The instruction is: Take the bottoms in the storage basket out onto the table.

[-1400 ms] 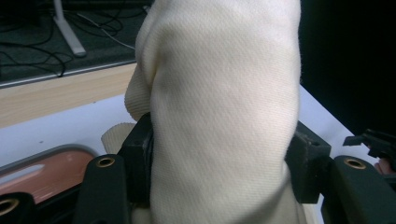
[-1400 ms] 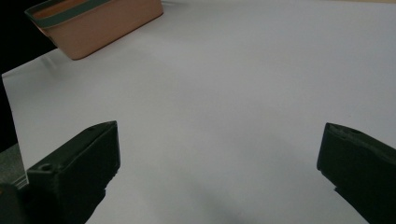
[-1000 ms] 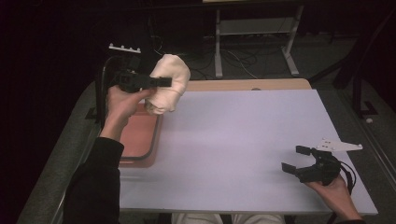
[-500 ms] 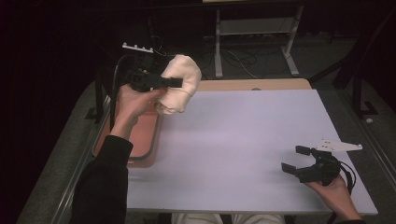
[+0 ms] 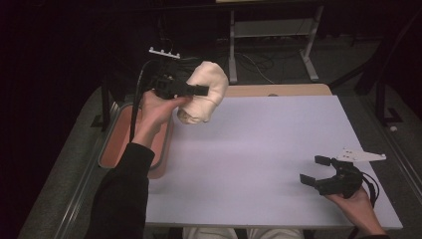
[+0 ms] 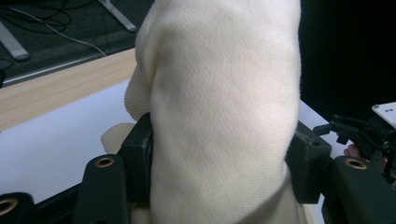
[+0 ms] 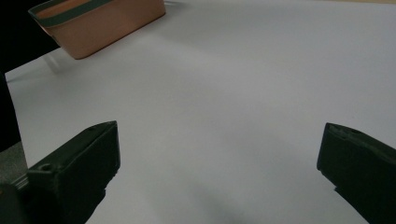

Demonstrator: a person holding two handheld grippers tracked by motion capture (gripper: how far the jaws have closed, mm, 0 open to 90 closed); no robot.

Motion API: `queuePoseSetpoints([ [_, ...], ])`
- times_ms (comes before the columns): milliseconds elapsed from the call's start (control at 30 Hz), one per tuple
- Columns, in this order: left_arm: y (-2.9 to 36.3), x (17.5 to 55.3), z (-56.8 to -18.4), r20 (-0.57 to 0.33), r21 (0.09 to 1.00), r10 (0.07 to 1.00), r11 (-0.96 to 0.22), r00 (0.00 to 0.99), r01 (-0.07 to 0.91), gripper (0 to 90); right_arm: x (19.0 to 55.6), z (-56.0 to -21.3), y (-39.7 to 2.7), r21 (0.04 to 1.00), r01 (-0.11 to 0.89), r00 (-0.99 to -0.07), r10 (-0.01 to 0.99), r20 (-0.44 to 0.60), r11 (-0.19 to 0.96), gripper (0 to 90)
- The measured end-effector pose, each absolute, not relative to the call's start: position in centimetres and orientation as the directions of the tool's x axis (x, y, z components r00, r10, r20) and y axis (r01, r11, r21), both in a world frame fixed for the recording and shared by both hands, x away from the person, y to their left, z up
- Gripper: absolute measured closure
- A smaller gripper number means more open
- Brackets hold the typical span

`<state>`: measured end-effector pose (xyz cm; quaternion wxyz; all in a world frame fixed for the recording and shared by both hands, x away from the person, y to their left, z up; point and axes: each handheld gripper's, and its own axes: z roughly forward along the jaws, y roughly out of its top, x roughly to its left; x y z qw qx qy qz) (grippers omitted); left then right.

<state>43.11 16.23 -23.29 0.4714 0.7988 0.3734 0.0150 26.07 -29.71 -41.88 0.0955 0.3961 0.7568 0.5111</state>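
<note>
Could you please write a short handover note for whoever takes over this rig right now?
Left gripper: shut on the cream cloth, a rolled bundle held up in the air over the far left part of the white table, beside the orange bin.
Right gripper: open, nothing between its jaws, resting low at the near right of the table.
Done: the cloth is lifted and clear of the bin.
Left: probably set the cloth down on the table; the right gripper looks free to help from its side. Whether anything else lies in the bin cannot be told.
</note>
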Motion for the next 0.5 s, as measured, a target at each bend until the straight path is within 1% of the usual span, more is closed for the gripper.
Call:
queuePoseSetpoints([
  [500, 13.4, 43.7, -25.7, -0.346, 0.739, 0.582, -0.314, 0.736, 0.596, 38.6, 26.0, -41.8, -29.7, 0.850, 0.500, -0.672, 0.693, 0.260, 0.166, 0.0],
])
